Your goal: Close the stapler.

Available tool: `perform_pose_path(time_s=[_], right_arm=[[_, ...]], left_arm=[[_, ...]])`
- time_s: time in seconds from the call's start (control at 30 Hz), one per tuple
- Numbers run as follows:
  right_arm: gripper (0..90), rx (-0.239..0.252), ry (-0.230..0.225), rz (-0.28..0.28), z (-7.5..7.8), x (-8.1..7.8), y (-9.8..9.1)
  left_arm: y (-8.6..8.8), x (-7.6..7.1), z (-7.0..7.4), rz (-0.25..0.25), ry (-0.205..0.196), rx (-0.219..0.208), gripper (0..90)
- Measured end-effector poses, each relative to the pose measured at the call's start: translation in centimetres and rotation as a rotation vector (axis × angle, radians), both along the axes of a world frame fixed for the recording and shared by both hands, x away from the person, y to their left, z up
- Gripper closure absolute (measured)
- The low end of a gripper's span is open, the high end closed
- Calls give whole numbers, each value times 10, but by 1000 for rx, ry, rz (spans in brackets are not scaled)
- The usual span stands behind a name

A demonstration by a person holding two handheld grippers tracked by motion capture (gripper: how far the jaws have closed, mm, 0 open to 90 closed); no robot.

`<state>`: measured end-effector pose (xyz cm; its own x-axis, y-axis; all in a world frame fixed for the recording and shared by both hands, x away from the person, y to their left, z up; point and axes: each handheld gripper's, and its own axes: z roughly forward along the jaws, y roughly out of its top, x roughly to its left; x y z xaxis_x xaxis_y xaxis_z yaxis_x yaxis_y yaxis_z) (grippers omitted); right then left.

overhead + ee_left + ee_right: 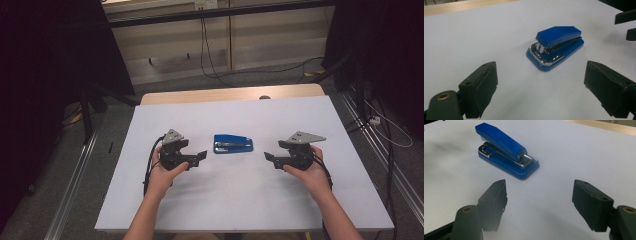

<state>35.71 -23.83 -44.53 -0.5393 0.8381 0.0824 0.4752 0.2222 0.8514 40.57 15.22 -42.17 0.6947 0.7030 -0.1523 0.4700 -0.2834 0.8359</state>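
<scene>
A blue stapler (233, 144) with a metal magazine lies flat on the white table top (250, 200), between my two grippers and touching neither. My left gripper (201, 157) is held to its left and points at it, jaws open and empty. In the left gripper view the stapler (556, 46) sits beyond the open gripper (540, 85), its front end towards me. To the stapler's right, my right gripper (267, 157) faces it, also open and empty. The right gripper view has the stapler (506, 150) up and to the left of the spread gripper (539, 202).
A strip of bare wood (225, 94) runs along the table's far edge. Cables (210, 65) trail over the floor behind it, and metal rails (75, 180) flank the table. The right gripper's jaw tips (627, 25) show at the top right of the left gripper view.
</scene>
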Motion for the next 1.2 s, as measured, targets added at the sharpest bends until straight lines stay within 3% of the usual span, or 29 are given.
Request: perform_pose_path(time_s=[0.03, 0.17, 0.27, 0.43, 0.9, 1.2], right_arm=[[269, -1, 2, -1, 0, -3, 0], [252, -19, -1, 9, -2, -9, 1], [246, 1, -6, 26, -1, -14, 1], [232, -2, -16, 33, 2, -22, 0], [197, 4, -1, 16, 0, -38, -14], [175, 6, -1, 9, -1, -52, -18]], left_arm=[[3, -1, 0, -4, -3, 15, 115], [16, -5, 0, 40, 2, -6, 110], [22, -8, 2, 61, 1, -23, 111], [26, -13, 4, 66, -20, -20, 114], [44, -22, -3, 86, -11, 25, 112], [60, -34, -3, 103, -16, 12, 111]])
